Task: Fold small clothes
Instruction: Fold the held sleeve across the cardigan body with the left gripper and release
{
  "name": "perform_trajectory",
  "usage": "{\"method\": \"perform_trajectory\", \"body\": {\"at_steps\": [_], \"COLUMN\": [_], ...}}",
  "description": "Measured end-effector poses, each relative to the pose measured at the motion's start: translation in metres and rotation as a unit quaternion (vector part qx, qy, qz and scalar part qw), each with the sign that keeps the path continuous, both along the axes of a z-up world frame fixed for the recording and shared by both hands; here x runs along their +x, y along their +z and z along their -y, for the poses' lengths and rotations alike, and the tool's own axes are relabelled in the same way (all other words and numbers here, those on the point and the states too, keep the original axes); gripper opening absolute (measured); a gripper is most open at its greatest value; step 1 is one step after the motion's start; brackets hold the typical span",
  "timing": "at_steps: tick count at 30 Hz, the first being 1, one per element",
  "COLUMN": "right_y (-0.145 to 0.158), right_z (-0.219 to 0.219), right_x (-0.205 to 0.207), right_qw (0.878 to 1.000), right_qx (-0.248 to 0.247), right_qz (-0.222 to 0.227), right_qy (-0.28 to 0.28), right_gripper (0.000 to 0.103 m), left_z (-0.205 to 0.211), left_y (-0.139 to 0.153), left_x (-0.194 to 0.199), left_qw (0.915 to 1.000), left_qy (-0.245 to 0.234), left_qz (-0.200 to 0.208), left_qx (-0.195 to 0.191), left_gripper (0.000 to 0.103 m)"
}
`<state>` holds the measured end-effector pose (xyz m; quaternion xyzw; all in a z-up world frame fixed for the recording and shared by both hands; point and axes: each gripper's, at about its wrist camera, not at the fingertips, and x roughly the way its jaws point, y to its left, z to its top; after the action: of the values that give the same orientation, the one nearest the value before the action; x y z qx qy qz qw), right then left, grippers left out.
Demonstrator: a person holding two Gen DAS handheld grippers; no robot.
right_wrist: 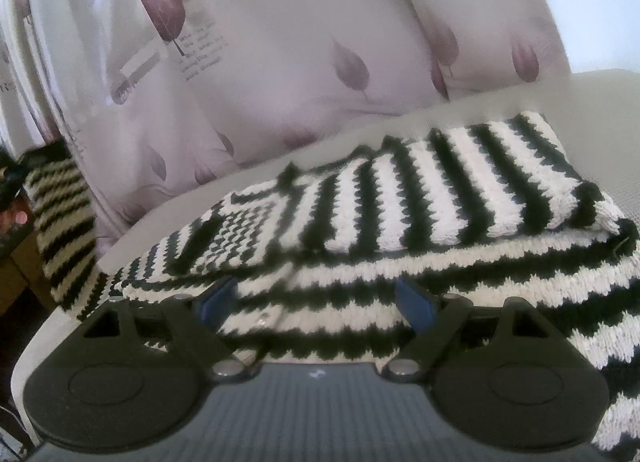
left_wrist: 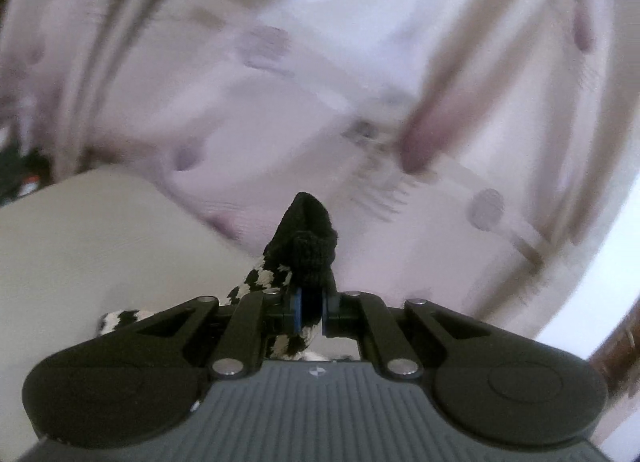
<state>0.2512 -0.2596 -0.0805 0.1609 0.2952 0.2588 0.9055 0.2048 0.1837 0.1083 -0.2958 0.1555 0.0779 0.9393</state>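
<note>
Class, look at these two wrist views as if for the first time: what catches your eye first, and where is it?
The black-and-white striped knit garment dominates the right wrist view, lying partly folded on a pale surface, with the open right gripper over its near edge. In the left wrist view, the left gripper is shut on a black cuff of the same knit, held up against a blurred leaf-print curtain.

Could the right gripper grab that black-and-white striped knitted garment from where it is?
Probably yes. The right gripper is open, its blue-padded fingers spread just above the black-and-white striped knitted garment on the pale surface, with nothing between them.
</note>
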Motion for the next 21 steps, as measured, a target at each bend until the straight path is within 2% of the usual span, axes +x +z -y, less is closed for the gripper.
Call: {"method": "perform_trajectory", "body": {"at_steps": [5,9,12,16,21], "right_y": [0.000,-0.001,-0.004,-0.010,-0.023], "right_z": [0.003,0.014,0.026,0.045,0.074], "right_x": [-0.003,-0.005,-0.002,0.001,0.002], "right_qw": [1.000,0.999,0.997,0.990,0.972], "right_qx": [0.015,0.048,0.080,0.134,0.210], "right_qz": [0.004,0.005,-0.004,-0.018,-0.041], "right_qy": [0.002,-0.009,-0.024,-0.048,-0.101], "right_gripper": [0.086,0.086,0.086,0.086,0.086], "left_z": [0.075,0.133,0.172,0.211,0.253], "left_y": [0.016,0.012,-0.002,-0.025,-0.059], "left_x": [0.047,0.078,0.095,0.120,0.146], "left_qw": [0.9974,0.9928,0.9887,0.9831,0.9730], "left_qy": [-0.059,-0.108,-0.139,-0.176,-0.214], "left_qz": [0.015,0.012,0.001,-0.027,-0.067], "left_qx": [0.039,0.052,0.056,0.041,0.053], "left_gripper": [0.008,0.008,0.008,0.008,0.008]}}
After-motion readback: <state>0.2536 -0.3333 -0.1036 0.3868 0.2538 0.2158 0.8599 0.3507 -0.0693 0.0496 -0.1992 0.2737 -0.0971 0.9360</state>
